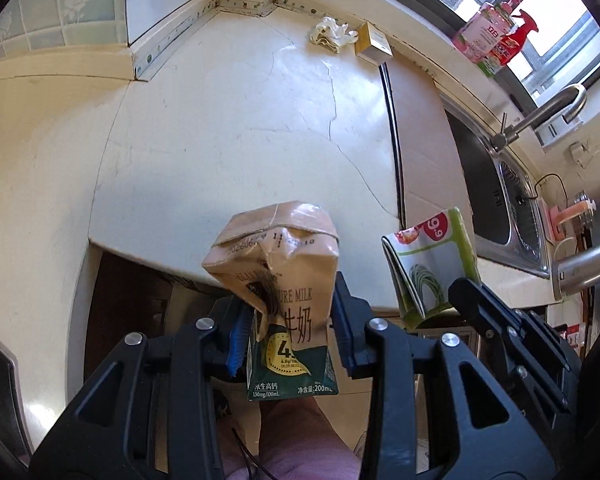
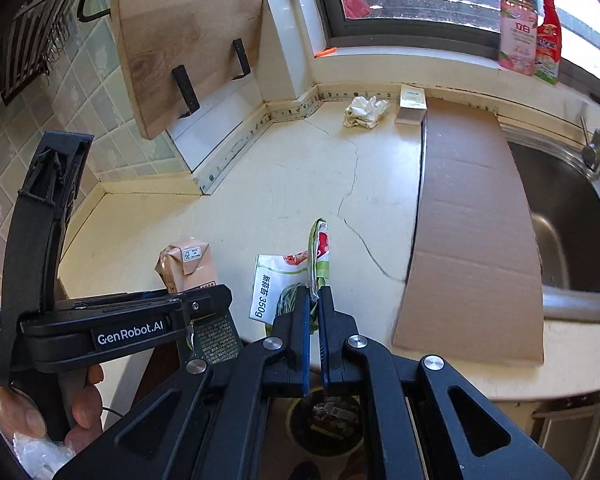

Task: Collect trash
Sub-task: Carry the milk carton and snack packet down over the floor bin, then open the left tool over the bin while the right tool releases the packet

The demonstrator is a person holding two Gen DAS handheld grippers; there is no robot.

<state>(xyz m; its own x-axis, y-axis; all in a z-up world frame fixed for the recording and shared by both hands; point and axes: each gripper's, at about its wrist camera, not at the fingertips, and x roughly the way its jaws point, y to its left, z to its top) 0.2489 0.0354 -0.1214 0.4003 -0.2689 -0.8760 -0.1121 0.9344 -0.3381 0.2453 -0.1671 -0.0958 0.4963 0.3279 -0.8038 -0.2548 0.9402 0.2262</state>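
My left gripper (image 1: 290,320) is shut on a crumpled tan and green milk carton (image 1: 278,264), held above the counter's front edge. The carton also shows in the right wrist view (image 2: 188,266). My right gripper (image 2: 315,296) is shut on a folded green and white food wrapper (image 2: 318,252), held up just right of the left gripper; the wrapper also shows in the left wrist view (image 1: 428,264). A crumpled white tissue (image 2: 364,111) and a small yellow box (image 2: 411,104) lie at the back of the cream counter (image 2: 260,184). A round bin with trash (image 2: 324,420) sits below the right gripper.
A flat cardboard sheet (image 2: 472,232) lies right of the cracked counter, beside a steel sink (image 2: 572,224) with a faucet (image 1: 540,116). Two pink and red bottles (image 2: 528,32) stand on the window sill. A wooden cutting board (image 2: 184,44) hangs on the tiled wall.
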